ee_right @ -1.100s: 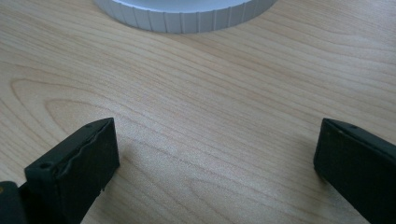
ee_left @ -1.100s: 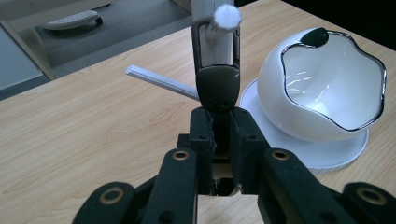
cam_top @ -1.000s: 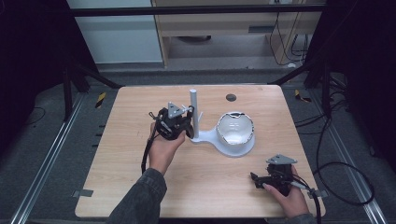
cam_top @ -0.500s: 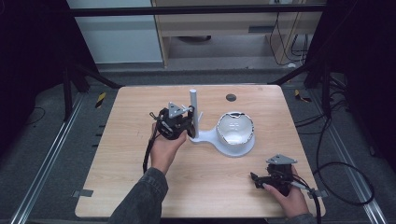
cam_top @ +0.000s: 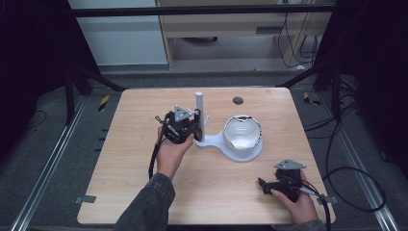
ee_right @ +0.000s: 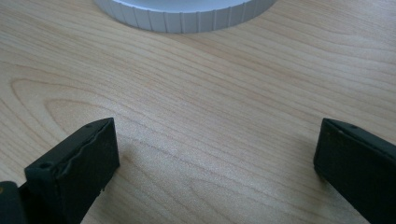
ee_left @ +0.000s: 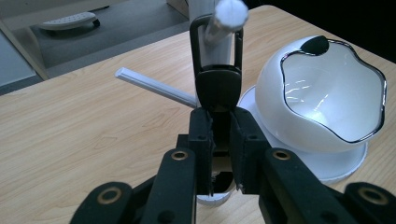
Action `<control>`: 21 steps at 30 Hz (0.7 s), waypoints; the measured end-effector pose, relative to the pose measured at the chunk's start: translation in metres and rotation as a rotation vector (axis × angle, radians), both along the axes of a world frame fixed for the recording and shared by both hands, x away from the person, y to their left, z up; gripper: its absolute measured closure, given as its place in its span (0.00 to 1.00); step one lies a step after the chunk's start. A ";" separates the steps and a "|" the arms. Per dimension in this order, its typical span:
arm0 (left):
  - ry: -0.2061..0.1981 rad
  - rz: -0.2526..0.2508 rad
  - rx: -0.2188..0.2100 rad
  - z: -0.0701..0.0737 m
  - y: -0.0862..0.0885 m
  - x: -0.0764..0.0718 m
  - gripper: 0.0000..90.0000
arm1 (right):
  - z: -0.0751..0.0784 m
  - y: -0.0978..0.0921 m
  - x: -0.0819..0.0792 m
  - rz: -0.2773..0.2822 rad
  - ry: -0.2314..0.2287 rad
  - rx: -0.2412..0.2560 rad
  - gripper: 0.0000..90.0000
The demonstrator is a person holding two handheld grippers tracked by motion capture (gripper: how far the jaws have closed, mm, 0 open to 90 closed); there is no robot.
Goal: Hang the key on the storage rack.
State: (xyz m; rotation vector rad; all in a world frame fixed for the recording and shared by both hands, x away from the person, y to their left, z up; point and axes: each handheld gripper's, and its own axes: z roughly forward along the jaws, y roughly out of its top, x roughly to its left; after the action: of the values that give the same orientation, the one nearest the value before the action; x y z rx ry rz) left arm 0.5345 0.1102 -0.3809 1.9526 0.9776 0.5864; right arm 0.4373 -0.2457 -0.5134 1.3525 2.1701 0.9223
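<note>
A white stand [cam_top: 211, 142] sits mid-table, with an upright post [cam_top: 199, 108] and a white chrome-rimmed bowl [cam_top: 243, 134]. My left gripper [cam_top: 195, 128] is right against the post, shut on a black tag [ee_left: 218, 86]. The tag's rectangular loop sits around a white peg [ee_left: 229, 14] that juts from the post. The bowl [ee_left: 327, 93] lies just to the right of the tag. My right gripper [cam_top: 263, 184] rests low near the table's front right, held in a hand. Its jaws stand wide apart over bare wood [ee_right: 215, 144], open with nothing between them.
A thin white rod [ee_left: 154, 86] sticks out sideways from the post. The stand's ribbed base edge [ee_right: 187, 16] lies just ahead of the right gripper. A small dark disc [cam_top: 237, 100] sits near the table's far edge. Cables trail from both grippers.
</note>
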 end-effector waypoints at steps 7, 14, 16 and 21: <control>-0.017 -0.001 -0.006 0.002 0.002 -0.004 0.87 | 0.000 0.000 0.000 0.000 0.000 0.000 0.00; -0.028 -0.013 0.003 0.006 0.003 -0.009 0.87 | 0.000 0.000 0.000 0.000 0.000 0.000 0.00; -0.033 -0.014 0.002 0.007 0.004 -0.011 0.86 | 0.000 0.000 0.000 0.000 0.000 0.000 0.00; -0.040 -0.031 -0.005 0.010 0.007 -0.019 0.86 | 0.000 0.000 0.000 0.000 0.000 0.000 0.00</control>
State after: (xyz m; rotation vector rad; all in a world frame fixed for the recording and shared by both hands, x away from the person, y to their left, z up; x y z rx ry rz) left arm 0.5156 0.1168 -0.3712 1.9415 0.9211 0.6024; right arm 0.4373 -0.2457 -0.5134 1.3528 2.1699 0.9224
